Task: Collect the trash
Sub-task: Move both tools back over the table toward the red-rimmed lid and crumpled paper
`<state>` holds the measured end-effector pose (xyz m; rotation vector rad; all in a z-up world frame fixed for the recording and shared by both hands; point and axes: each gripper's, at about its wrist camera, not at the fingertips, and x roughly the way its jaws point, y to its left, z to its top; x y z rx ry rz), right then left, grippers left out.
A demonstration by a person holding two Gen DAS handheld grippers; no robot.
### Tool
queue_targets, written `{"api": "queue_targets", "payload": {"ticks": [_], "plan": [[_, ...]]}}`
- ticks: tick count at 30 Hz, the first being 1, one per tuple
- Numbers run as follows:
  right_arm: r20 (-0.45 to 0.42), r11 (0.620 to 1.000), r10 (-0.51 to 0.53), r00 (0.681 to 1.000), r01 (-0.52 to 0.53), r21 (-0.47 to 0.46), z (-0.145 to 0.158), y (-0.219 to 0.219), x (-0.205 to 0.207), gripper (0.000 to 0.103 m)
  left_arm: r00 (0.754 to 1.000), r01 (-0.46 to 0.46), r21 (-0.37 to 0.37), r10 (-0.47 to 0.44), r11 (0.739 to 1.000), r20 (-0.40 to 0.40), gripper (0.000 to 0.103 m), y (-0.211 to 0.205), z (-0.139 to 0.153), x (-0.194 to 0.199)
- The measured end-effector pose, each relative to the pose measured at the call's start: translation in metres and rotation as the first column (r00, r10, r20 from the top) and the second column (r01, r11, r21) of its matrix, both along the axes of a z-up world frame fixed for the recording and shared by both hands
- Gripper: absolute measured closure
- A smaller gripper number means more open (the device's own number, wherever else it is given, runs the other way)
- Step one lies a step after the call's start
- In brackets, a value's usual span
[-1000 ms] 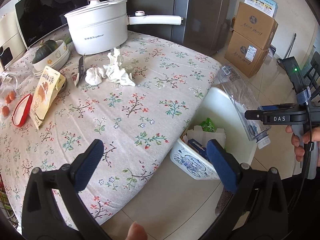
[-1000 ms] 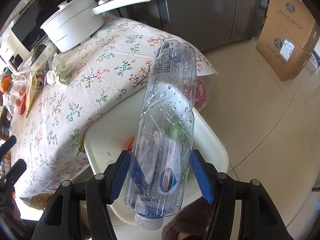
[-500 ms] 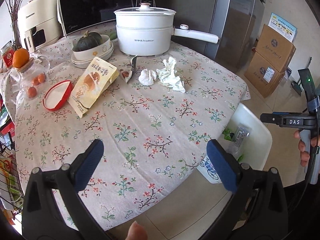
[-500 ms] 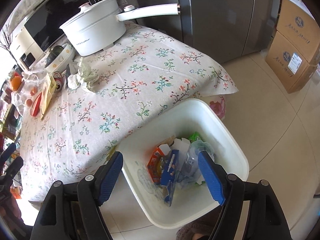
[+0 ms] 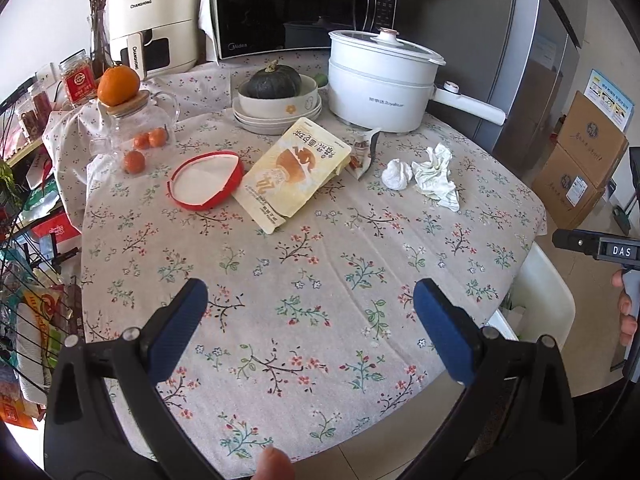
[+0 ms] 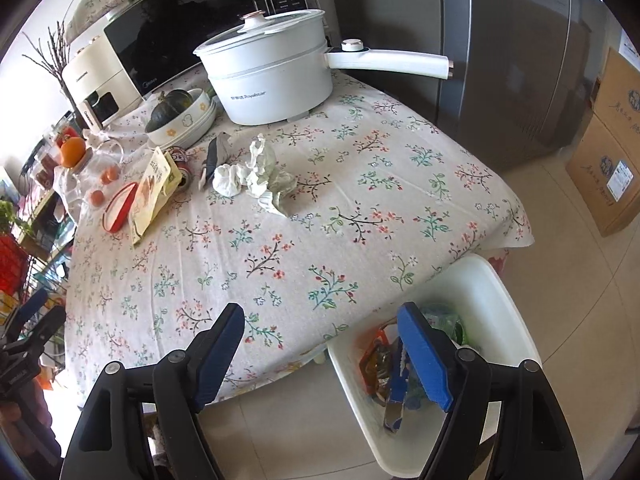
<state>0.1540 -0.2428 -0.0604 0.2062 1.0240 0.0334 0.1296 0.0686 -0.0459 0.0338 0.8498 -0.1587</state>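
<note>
**Bin part-filled, tabletop trash still waiting**

Both claws stand wide apart and empty — the right claw has just been opening, with nothing between its jaws. The white bin beside the tabletop already holds several wrappers and what looks like a clear bottle. Left to collect: 2 crumpled tissues, a torn sachet, the yellow snack pouch — perhaps the red lid too. The left claw hovers over the cloth.

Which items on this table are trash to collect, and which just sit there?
Trash job: crumpled tissues, yellow snack bag, torn wrapper, red-rimmed lid, white bin.

Lying about: electric pot, squash in bowl, microwave, orange, glass teapot.
</note>
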Motion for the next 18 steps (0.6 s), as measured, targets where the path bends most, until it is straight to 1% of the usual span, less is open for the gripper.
{"api": "queue_targets", "payload": {"ticks": [6, 12, 15, 18], "plan": [[0.018, 0.999, 0.05, 0.999, -0.05, -0.005, 0.007, 0.036, 0.019, 0.022, 0.997, -0.074, 0.026, 0.074, 0.997, 0.011, 0.001, 0.032, -0.006, 0.014], [0.028, 0.997, 0.082, 0.996, -0.081, -0.002, 0.008, 0.065, 0.039, 0.022, 0.989, -0.149, 0.042, 0.149, 0.988, 0.013, 0.001, 0.062, -0.018, 0.034], [0.025, 0.997, 0.081, 0.996, -0.081, 0.016, 0.006, 0.071, 0.049, 0.022, 0.985, -0.171, 0.075, 0.171, 0.982, 0.005, 0.001, 0.071, -0.029, 0.048], [0.016, 0.997, 0.071, 0.997, -0.072, 0.038, 0.002, 0.074, 0.059, 0.022, 0.984, -0.175, 0.097, 0.176, 0.98, -0.004, 0.001, 0.076, -0.038, 0.061]]}}
